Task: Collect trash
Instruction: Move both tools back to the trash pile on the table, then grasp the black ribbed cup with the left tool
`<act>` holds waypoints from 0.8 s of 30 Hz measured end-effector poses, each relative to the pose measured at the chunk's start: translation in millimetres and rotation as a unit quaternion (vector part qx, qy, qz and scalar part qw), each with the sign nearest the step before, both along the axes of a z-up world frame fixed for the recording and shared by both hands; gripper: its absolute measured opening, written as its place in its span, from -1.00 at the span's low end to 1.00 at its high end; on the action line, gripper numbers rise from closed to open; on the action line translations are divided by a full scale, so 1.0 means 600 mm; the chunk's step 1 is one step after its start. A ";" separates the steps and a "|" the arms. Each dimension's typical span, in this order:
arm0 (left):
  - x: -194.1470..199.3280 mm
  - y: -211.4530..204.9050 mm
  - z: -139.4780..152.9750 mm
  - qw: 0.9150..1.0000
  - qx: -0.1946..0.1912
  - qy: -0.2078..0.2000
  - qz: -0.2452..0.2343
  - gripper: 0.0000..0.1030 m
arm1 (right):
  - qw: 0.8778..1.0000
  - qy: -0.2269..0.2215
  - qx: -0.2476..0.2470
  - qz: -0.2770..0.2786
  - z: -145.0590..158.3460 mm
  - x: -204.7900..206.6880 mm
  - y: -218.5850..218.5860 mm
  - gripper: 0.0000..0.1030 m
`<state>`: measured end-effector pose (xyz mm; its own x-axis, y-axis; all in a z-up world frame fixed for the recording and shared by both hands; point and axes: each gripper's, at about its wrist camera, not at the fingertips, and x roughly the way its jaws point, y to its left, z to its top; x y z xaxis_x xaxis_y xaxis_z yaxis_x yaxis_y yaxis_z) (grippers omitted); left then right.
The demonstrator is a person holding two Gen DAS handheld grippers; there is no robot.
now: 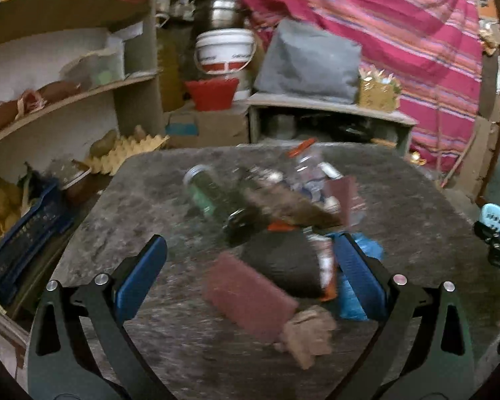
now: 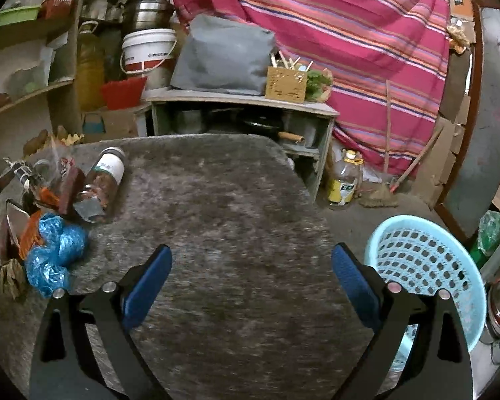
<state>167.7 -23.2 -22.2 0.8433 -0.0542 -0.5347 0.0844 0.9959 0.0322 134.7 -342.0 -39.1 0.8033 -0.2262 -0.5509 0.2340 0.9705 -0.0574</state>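
Note:
A heap of trash lies on the grey stone table (image 1: 156,200): a maroon scouring pad (image 1: 248,296), crumpled brown paper (image 1: 308,336), a dark lump (image 1: 283,263), a blue plastic bag (image 1: 366,250), a green-labelled jar (image 1: 205,190) and a clear bottle with an orange cap (image 1: 305,163). My left gripper (image 1: 250,266) is open just above the pad and dark lump. My right gripper (image 2: 251,276) is open and empty over bare table (image 2: 233,200). The heap with the blue bag (image 2: 55,250) and a jar (image 2: 105,180) lies to its left. A light blue basket (image 2: 426,266) stands beside its right finger.
Shelves with a blue crate (image 1: 23,236) and egg trays (image 1: 130,150) stand on the left. A white bucket (image 1: 225,50), a red tub (image 1: 211,93), a low cabinet (image 2: 243,113) and a striped pink cloth (image 2: 350,33) stand behind the table. An oil bottle (image 2: 345,180) sits on the floor.

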 end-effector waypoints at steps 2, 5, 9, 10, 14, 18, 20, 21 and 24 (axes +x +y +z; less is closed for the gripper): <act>0.007 0.010 -0.015 1.000 0.003 0.010 0.010 0.90 | 1.000 0.004 0.005 0.002 -0.004 0.007 0.006 0.84; 0.018 0.015 -0.036 1.000 0.003 0.022 0.006 0.90 | 1.000 0.011 0.010 0.002 -0.009 0.018 0.016 0.84; 0.027 0.008 -0.057 0.999 0.002 0.035 -0.013 0.90 | 1.000 0.015 0.008 0.009 -0.012 0.031 0.030 0.84; 0.027 0.003 -0.059 0.999 0.002 0.033 -0.020 0.90 | 1.000 0.017 0.002 0.010 -0.013 0.033 0.035 0.84; 0.034 -0.008 -0.056 0.999 0.001 0.028 -0.034 0.90 | 1.000 0.024 -0.007 0.005 -0.018 0.038 0.040 0.84; 0.046 -0.015 -0.059 0.998 -0.005 0.037 -0.045 0.90 | 1.000 0.031 0.001 0.003 -0.024 0.041 0.036 0.84; 0.053 -0.017 -0.060 0.998 -0.009 0.041 -0.049 0.91 | 0.999 0.033 -0.001 0.002 -0.025 0.042 0.037 0.84; 0.058 -0.017 -0.060 0.998 -0.011 0.043 -0.050 0.91 | 0.999 0.033 -0.003 0.001 -0.026 0.042 0.037 0.84; 0.076 -0.021 -0.062 0.997 -0.019 0.055 -0.059 0.92 | 0.999 0.037 -0.001 0.002 -0.029 0.045 0.038 0.84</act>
